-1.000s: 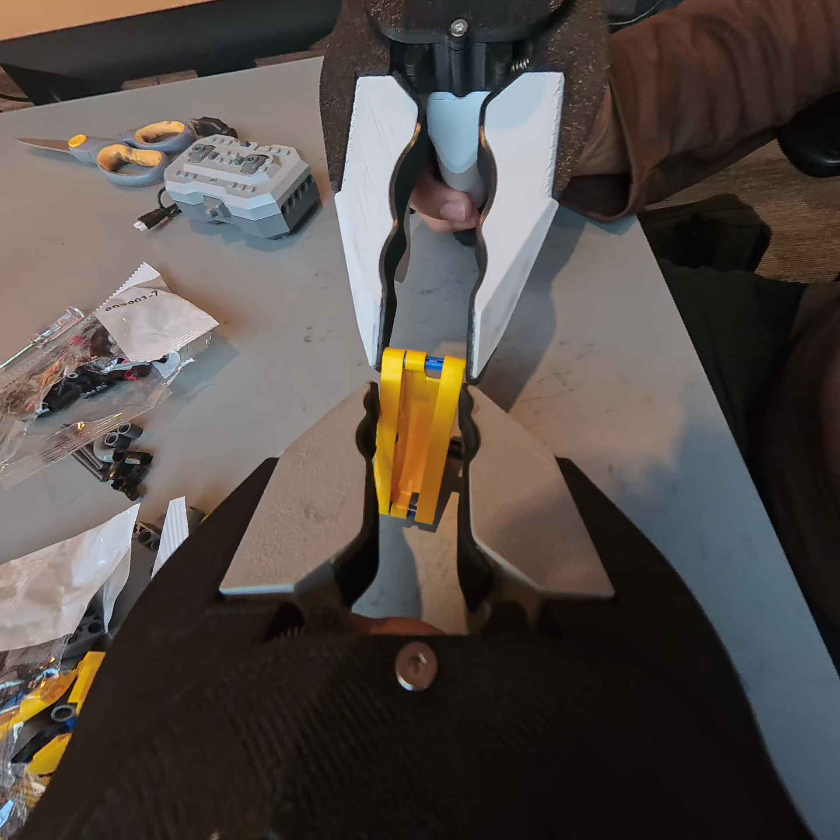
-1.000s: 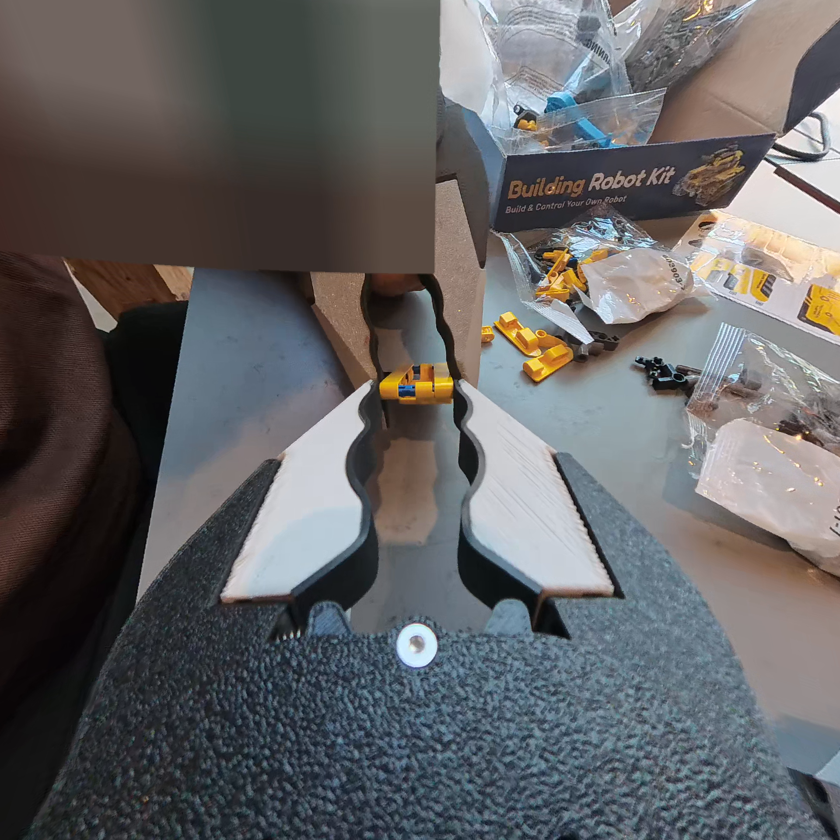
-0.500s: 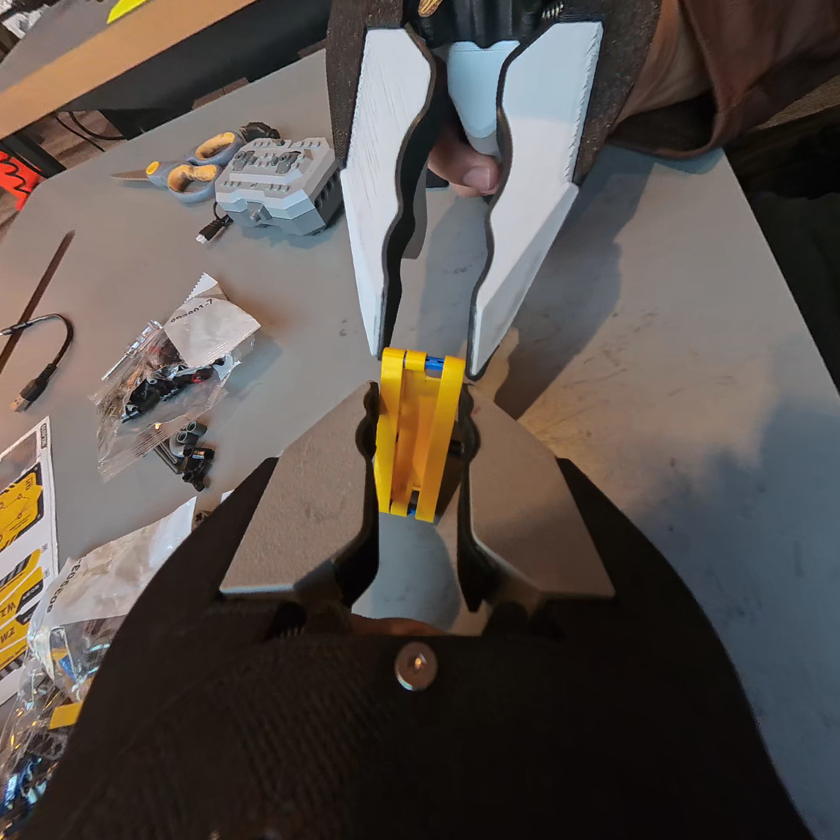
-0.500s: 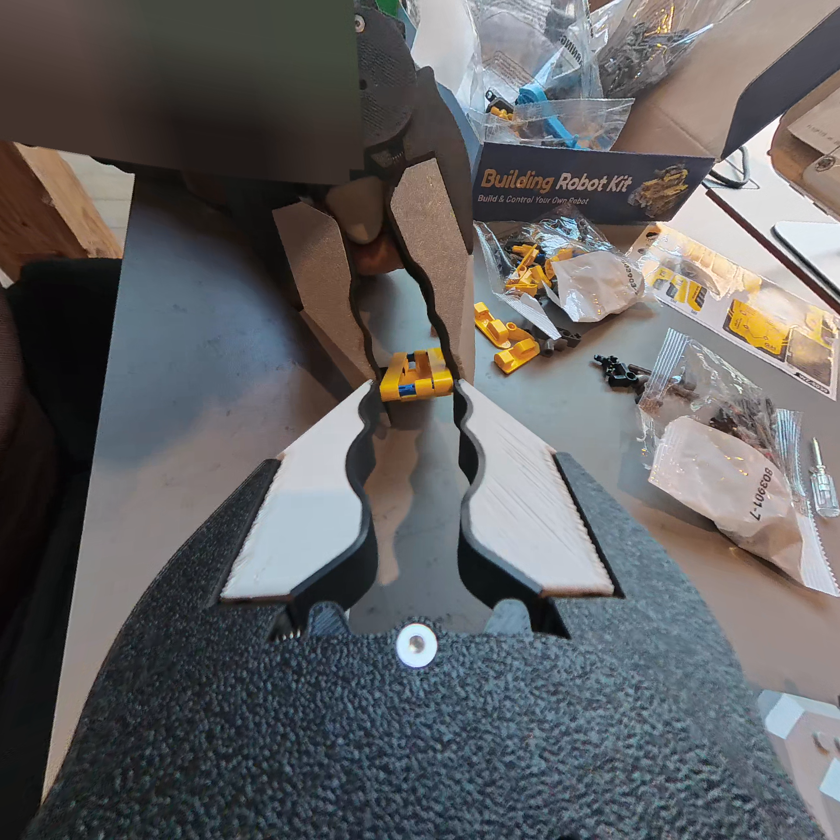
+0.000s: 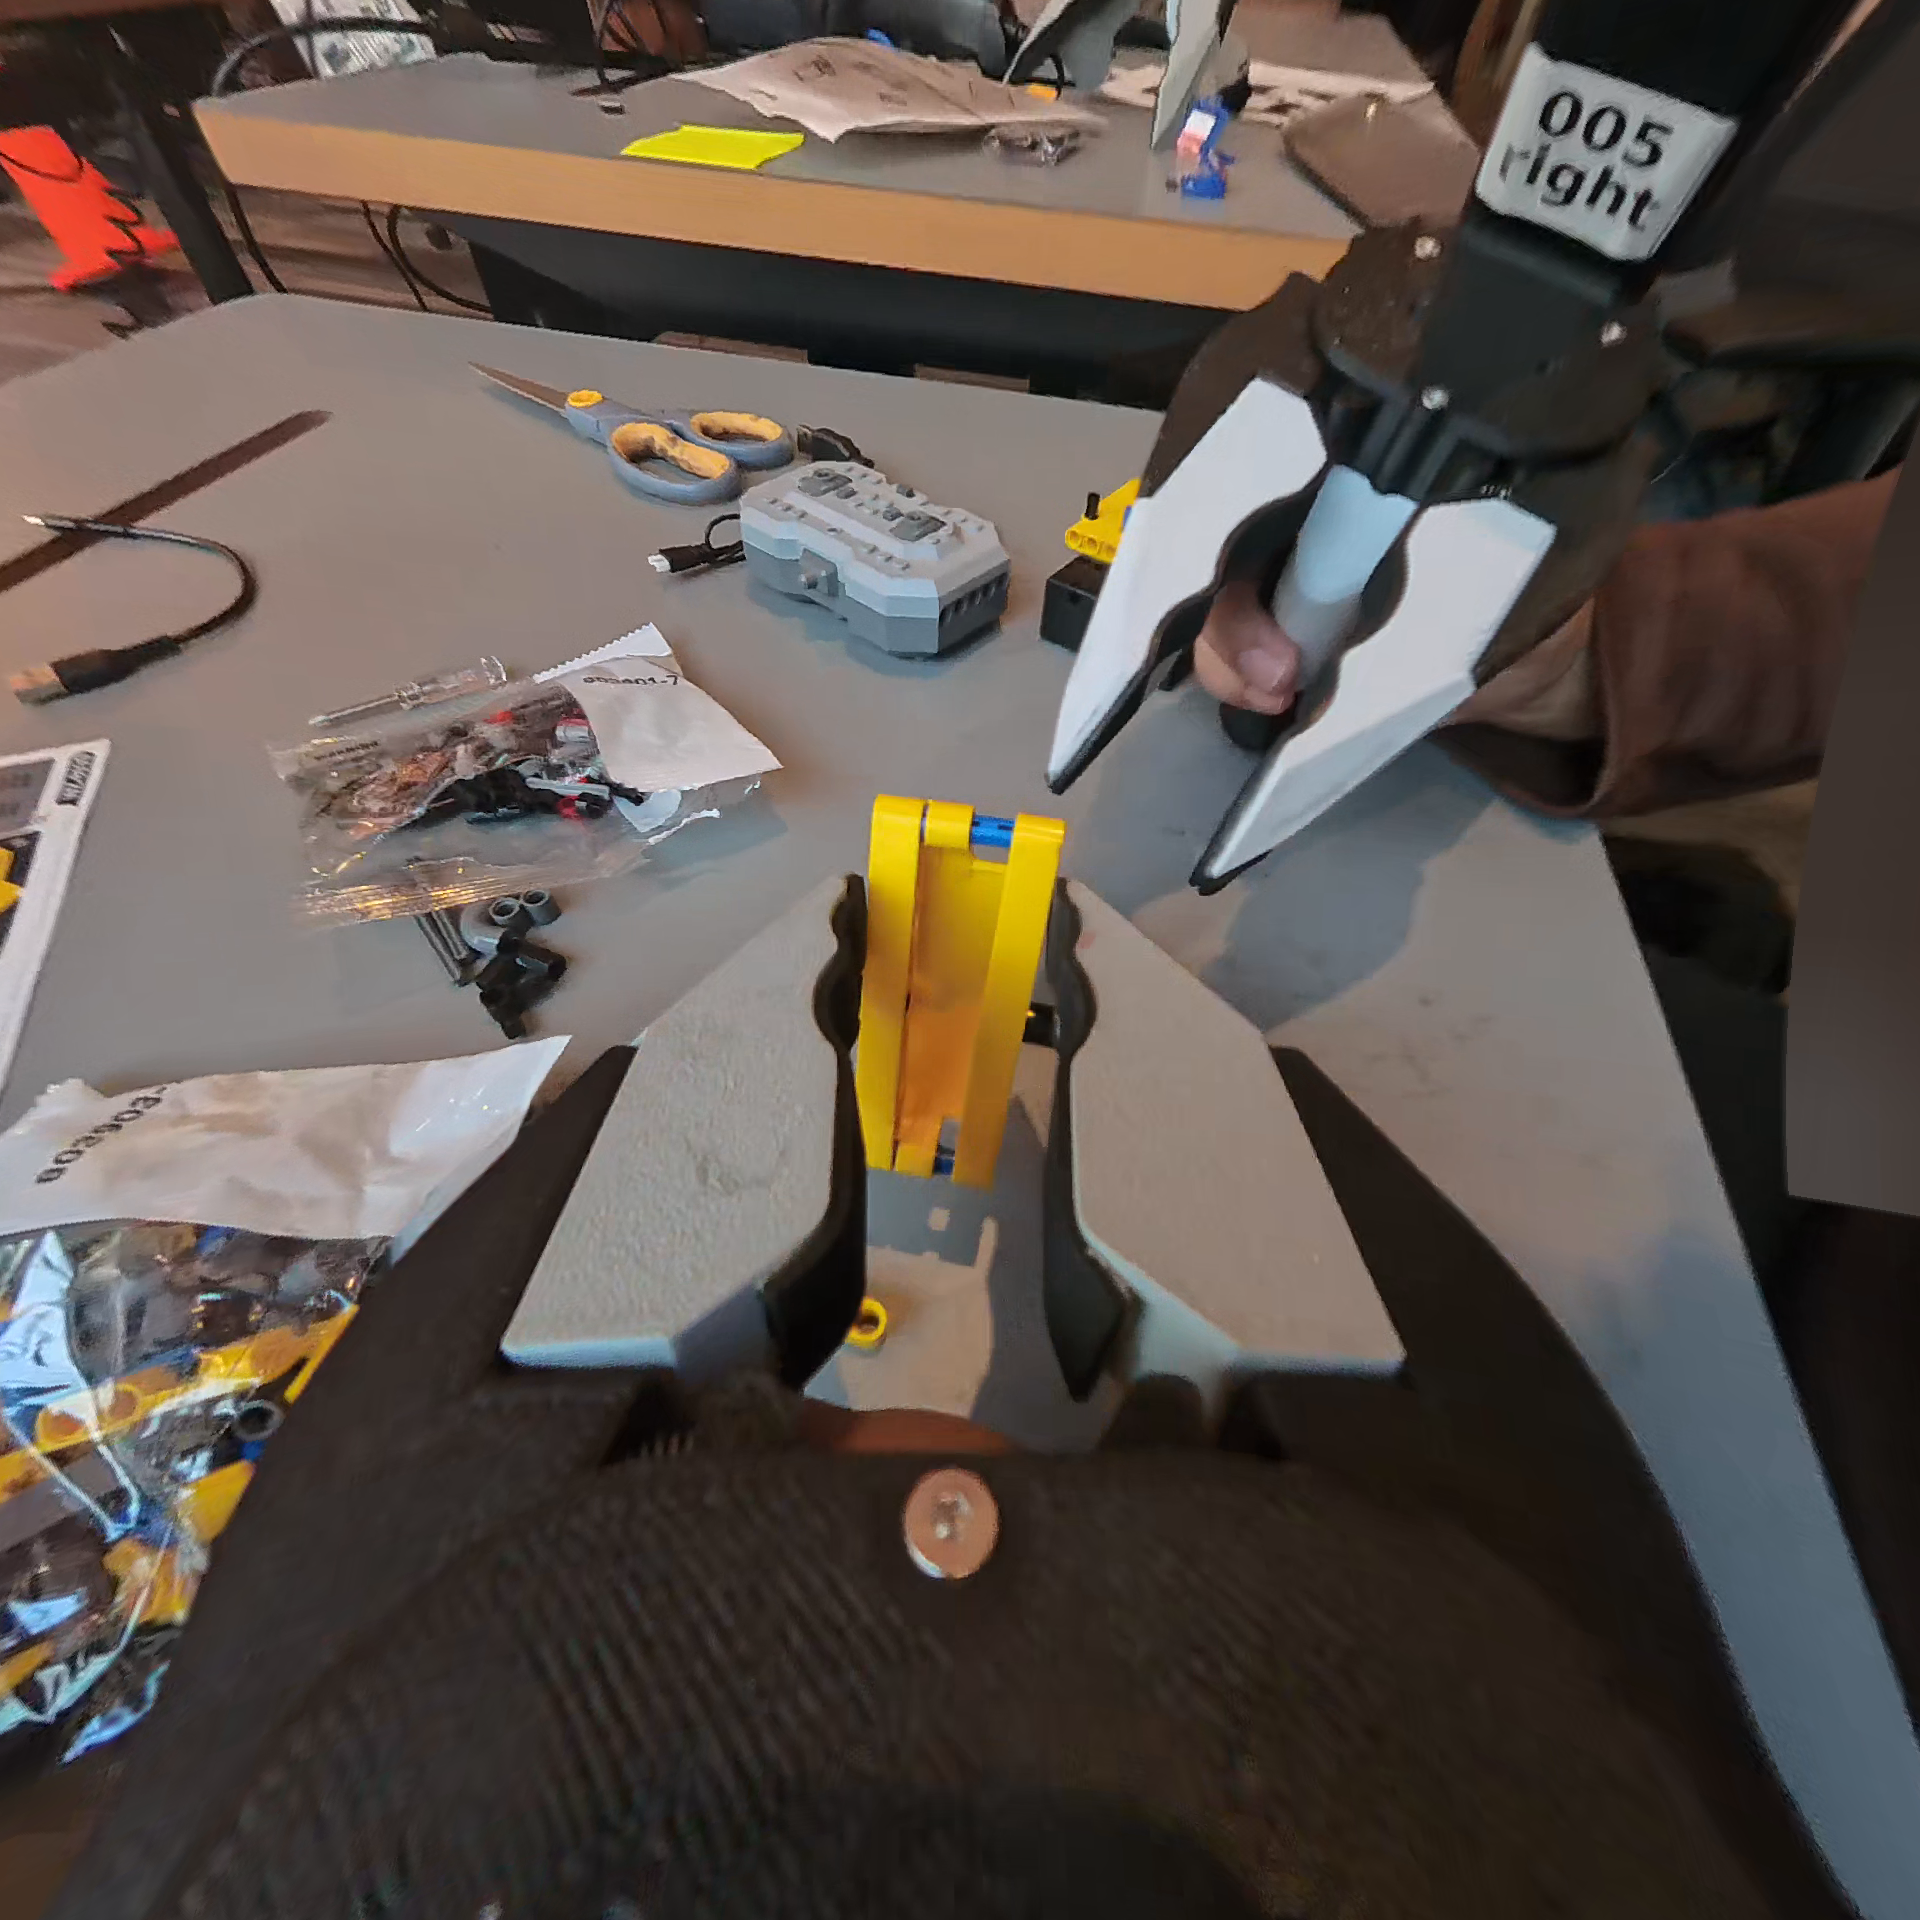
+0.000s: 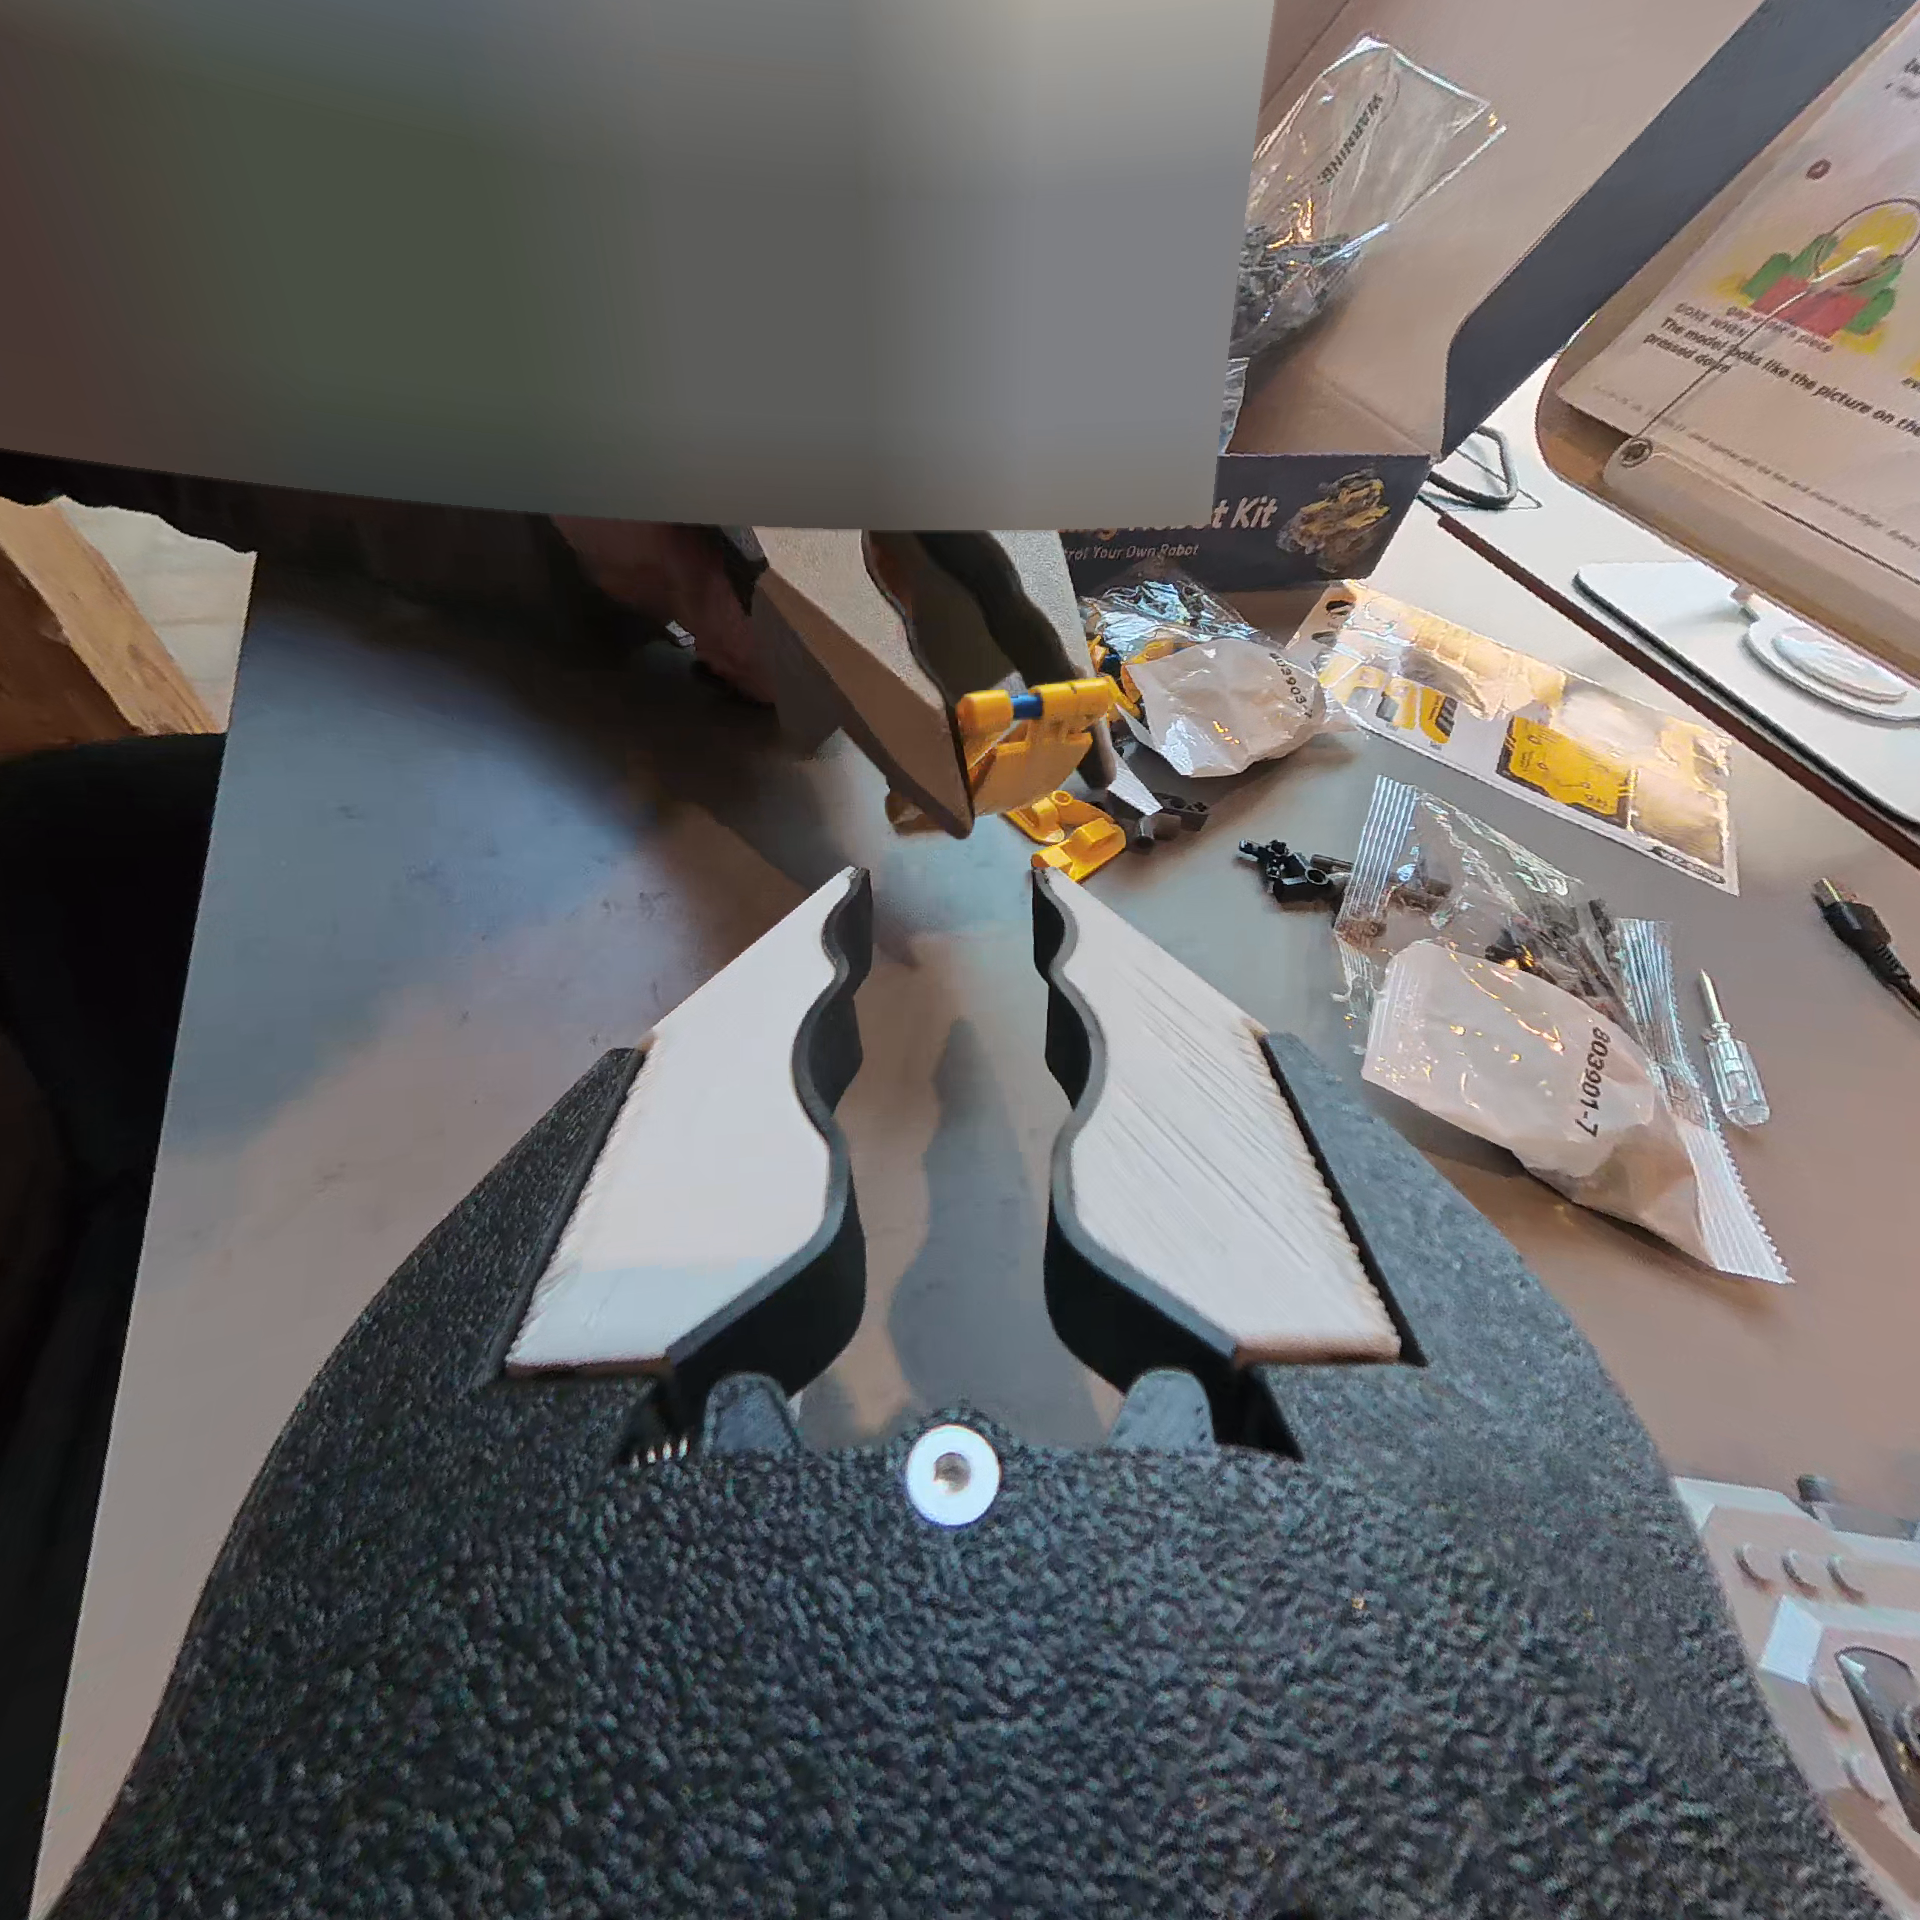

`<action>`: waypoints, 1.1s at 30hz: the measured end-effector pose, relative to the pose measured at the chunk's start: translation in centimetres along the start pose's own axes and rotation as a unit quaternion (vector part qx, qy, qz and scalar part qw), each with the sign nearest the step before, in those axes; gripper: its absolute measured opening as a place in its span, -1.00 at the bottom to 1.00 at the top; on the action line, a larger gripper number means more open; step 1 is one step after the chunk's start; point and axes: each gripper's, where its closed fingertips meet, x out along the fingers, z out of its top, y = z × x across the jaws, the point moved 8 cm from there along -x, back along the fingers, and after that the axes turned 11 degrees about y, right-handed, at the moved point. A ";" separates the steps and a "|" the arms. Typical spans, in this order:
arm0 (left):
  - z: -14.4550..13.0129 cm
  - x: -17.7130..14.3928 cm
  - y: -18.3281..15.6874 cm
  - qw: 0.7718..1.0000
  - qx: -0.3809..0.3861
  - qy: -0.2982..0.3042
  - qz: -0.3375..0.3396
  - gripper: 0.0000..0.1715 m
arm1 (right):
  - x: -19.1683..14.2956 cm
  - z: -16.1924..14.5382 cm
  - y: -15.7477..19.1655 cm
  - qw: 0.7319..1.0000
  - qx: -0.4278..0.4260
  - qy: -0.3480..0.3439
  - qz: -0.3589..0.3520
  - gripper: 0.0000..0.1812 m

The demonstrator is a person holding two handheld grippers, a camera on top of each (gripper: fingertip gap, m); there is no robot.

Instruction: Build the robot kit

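Firmly, the left gripper (image 5: 956,935) clamps the yellow assembly (image 5: 951,987) upright, its blue pin (image 5: 992,829) exposed. Nearby, the right gripper (image 6: 951,883) hovers empty, jaws apart, above the grey table (image 5: 1455,1039).

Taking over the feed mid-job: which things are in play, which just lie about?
In hand:
left gripper, shut on yellow brick assembly
right gripper, open, empty, nearby

Lying about:
scissors
grey battery box
parts bags
small screwdriver
kit box

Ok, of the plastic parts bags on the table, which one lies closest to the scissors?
The clear bag of black parts with the white end, just in front of the scissors by the grey battery box. The bag of yellow parts sits nearer the left gripper.
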 end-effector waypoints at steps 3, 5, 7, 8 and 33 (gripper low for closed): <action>0.0 -0.1 0.3 1.000 -0.023 -0.008 -0.014 -0.63 | 0.0 0.0 0.1 1.000 -0.003 0.002 -0.001 -0.68; 0.1 -0.2 0.3 0.999 -0.040 -0.017 -0.031 -0.63 | 0.1 0.0 0.1 1.000 -0.003 0.003 0.000 -0.68; 0.1 -0.3 0.4 0.996 -0.068 -0.028 -0.056 -0.63 | 0.1 0.0 0.0 1.000 -0.002 0.002 0.000 -0.68; 0.2 -0.3 0.5 0.993 -0.085 -0.033 -0.069 -0.63 | 0.1 0.0 0.0 1.000 -0.001 0.002 0.000 -0.68; -0.6 -0.1 2.3 0.892 -0.341 -0.099 -0.282 -0.63 | 0.1 -0.1 -0.1 1.000 0.004 0.004 0.002 -0.68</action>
